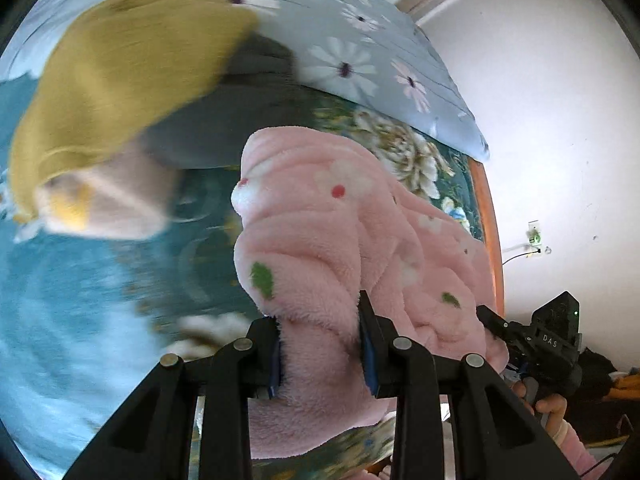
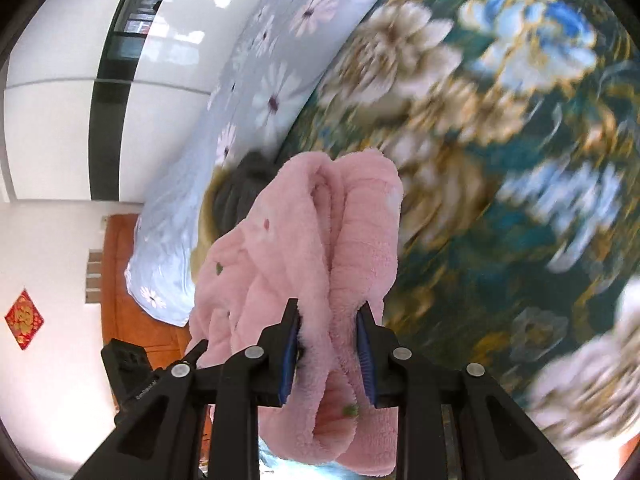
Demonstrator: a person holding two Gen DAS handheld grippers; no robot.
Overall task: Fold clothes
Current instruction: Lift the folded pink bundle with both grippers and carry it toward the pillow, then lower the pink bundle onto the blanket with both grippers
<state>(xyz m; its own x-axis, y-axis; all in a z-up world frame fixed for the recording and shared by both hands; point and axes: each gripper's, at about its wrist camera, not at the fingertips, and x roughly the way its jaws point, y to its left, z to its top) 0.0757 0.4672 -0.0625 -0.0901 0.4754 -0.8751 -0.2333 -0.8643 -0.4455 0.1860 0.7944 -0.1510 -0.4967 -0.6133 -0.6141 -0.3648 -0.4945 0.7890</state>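
A fluffy pink garment (image 1: 328,232) with red and green spots hangs bunched above the bed. My left gripper (image 1: 320,344) is shut on a thick fold of it. My right gripper (image 2: 328,344) is shut on another part of the same pink garment (image 2: 304,240), which droops between and below its fingers. The right gripper also shows in the left wrist view (image 1: 548,344) at the right, beside the pink cloth. A mustard-yellow garment (image 1: 132,80) lies on the bed at the upper left, over a dark grey garment (image 1: 224,128).
The bed has a dark teal floral cover (image 2: 500,160) and a light blue daisy-print quilt (image 1: 360,48) at its far side. An orange wooden bed frame (image 1: 490,216) edges the bed, with a white wall (image 1: 560,120) behind. A wooden door (image 2: 124,280) is at the left.
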